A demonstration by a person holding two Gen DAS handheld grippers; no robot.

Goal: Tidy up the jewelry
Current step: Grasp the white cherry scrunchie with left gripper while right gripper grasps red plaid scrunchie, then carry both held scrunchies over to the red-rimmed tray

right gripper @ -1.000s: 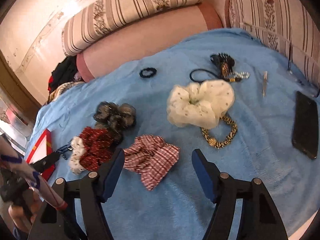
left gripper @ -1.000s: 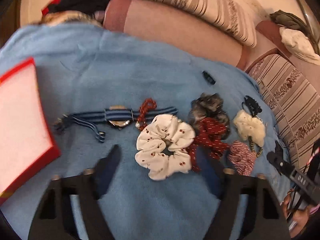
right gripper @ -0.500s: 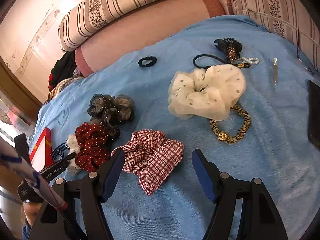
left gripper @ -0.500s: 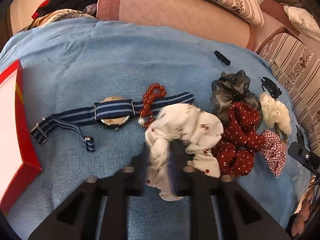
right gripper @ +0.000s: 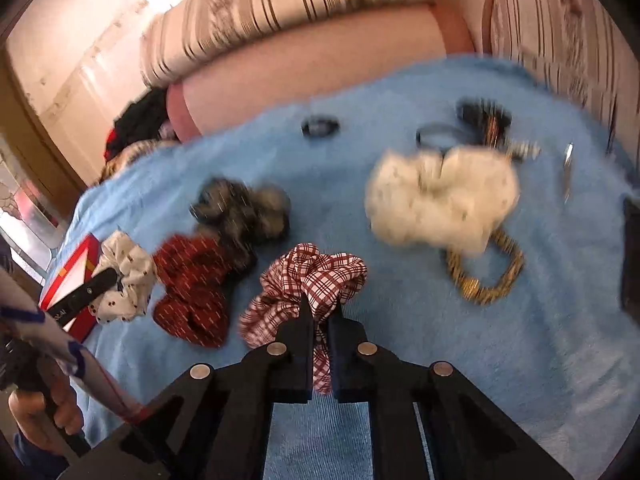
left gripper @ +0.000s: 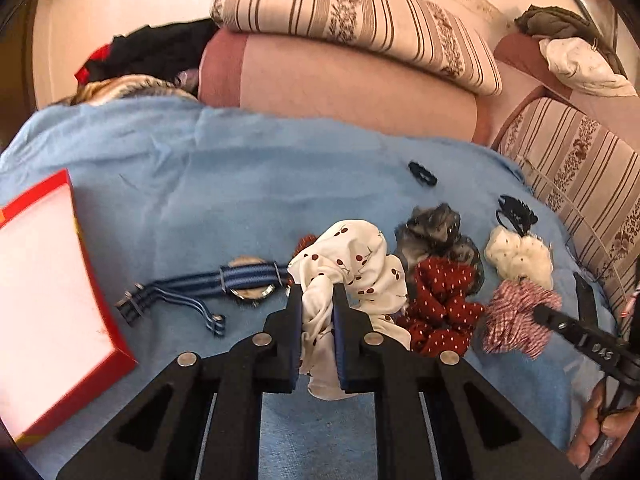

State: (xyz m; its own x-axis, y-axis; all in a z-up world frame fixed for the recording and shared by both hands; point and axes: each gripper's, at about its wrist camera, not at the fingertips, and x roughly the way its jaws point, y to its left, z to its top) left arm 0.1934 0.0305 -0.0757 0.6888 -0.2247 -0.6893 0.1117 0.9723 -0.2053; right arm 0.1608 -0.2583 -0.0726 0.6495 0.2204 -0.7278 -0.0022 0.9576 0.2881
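My left gripper [left gripper: 317,296] is shut on the white cherry-print scrunchie [left gripper: 352,256] and holds it lifted off the blue blanket [left gripper: 240,184]. My right gripper [right gripper: 320,312] is shut on the red-and-white checked scrunchie [right gripper: 316,276], which also shows in the left wrist view [left gripper: 516,312]. A red dotted scrunchie [left gripper: 440,300], a grey sheer scrunchie [left gripper: 436,228] and a cream scrunchie [right gripper: 440,196] lie between them. A striped-strap watch [left gripper: 236,280] lies left of the white scrunchie. A gold leopard bracelet [right gripper: 488,272] lies under the cream scrunchie's edge.
A red box with a white inside [left gripper: 44,288] lies at the blanket's left edge. A black hair tie [right gripper: 320,126], a black claw clip [right gripper: 484,116], a metal clip [right gripper: 567,160] and a dark phone [right gripper: 632,256] lie further back and right. Striped cushions [left gripper: 360,20] border the blanket.
Both grippers went from open to shut. The left one closed on the white cherry-print scrunchie and raised it; the right one closed on the checked scrunchie and is moving, its view blurred.
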